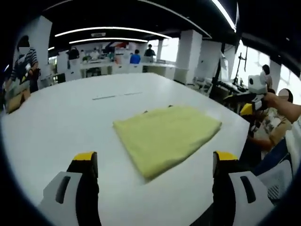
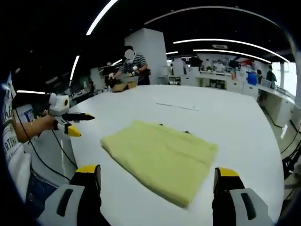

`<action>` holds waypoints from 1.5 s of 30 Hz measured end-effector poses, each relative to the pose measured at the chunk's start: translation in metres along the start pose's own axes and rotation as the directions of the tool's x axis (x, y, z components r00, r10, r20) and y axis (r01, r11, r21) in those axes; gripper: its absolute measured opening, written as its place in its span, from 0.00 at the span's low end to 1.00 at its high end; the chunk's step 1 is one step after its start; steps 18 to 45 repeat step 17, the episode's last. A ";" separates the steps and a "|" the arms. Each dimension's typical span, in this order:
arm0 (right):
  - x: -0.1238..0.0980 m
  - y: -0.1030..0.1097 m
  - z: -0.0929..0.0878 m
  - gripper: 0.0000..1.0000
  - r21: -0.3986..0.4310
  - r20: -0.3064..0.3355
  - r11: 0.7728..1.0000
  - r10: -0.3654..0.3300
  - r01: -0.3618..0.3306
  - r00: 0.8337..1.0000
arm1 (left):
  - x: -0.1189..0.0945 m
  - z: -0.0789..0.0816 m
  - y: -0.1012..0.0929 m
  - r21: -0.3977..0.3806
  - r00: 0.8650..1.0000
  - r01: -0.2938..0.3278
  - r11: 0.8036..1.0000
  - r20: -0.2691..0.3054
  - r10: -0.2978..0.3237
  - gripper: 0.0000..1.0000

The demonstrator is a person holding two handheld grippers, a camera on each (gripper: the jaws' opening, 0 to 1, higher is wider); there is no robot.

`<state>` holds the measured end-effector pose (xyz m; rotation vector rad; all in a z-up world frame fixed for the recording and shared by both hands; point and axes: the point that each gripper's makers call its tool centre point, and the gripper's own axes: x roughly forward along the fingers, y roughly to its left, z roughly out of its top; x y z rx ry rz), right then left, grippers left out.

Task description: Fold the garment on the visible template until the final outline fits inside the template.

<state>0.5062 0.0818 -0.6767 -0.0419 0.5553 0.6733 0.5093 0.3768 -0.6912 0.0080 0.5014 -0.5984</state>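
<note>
A yellow garment (image 1: 167,136), folded into a flat rectangle, lies on the white table (image 1: 61,117). Small dark bits of the template (image 1: 146,112) peek out at its far edge; the rest is hidden under the cloth. My left gripper (image 1: 155,157) stands open just short of the garment's near edge, holding nothing. In the right gripper view the same garment (image 2: 162,157) lies ahead of my right gripper (image 2: 157,170), also open and empty. The left gripper (image 2: 81,125) shows at the table's left edge, held in a hand, and the right gripper (image 1: 249,109) shows at the right edge.
A thin dark line (image 1: 117,96) marks the table beyond the garment. A person (image 1: 23,61) stands by a cardboard box (image 1: 16,100) at the far left corner. A seated person (image 1: 284,117) holds the gripper at the right. Desks and more people (image 1: 135,57) fill the back.
</note>
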 end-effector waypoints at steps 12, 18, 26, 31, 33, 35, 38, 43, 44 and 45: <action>-0.001 -0.002 -0.007 0.99 -0.011 -0.023 1.000 -0.015 0.014 1.000 | 0.001 0.000 -0.006 -0.012 1.000 -0.003 1.000 -0.002 0.003 0.99; 0.000 -0.001 -0.007 0.99 -0.016 -0.026 1.000 -0.012 0.011 1.000 | 0.001 -0.002 -0.009 -0.015 1.000 -0.001 1.000 -0.010 0.001 0.99; 0.000 -0.001 -0.007 0.99 -0.016 -0.026 1.000 -0.012 0.011 1.000 | 0.001 -0.002 -0.009 -0.015 1.000 -0.001 1.000 -0.010 0.001 0.99; 0.000 -0.001 -0.007 0.99 -0.016 -0.026 1.000 -0.012 0.011 1.000 | 0.001 -0.002 -0.009 -0.015 1.000 -0.001 1.000 -0.010 0.001 0.99; 0.000 -0.001 -0.007 0.99 -0.016 -0.026 1.000 -0.012 0.011 1.000 | 0.001 -0.002 -0.009 -0.015 1.000 -0.001 1.000 -0.010 0.001 0.99; 0.000 -0.001 -0.007 0.99 -0.016 -0.026 1.000 -0.012 0.011 1.000 | 0.001 -0.002 -0.009 -0.015 1.000 -0.001 1.000 -0.010 0.001 0.99; 0.000 -0.001 -0.007 0.99 -0.016 -0.026 1.000 -0.012 0.011 1.000 | 0.001 -0.002 -0.009 -0.015 1.000 -0.001 1.000 -0.010 0.001 0.99; 0.000 -0.001 -0.007 0.99 -0.016 -0.026 1.000 -0.012 0.011 1.000 | 0.001 -0.002 -0.009 -0.015 1.000 -0.001 1.000 -0.010 0.001 0.99; 0.000 -0.001 -0.007 0.99 -0.016 -0.026 1.000 -0.012 0.011 1.000 | 0.001 -0.002 -0.009 -0.015 1.000 -0.001 1.000 -0.010 0.001 0.99; 0.000 -0.001 -0.007 0.99 -0.016 -0.026 1.000 -0.012 0.011 1.000 | 0.001 -0.002 -0.009 -0.015 1.000 -0.001 1.000 -0.010 0.001 0.99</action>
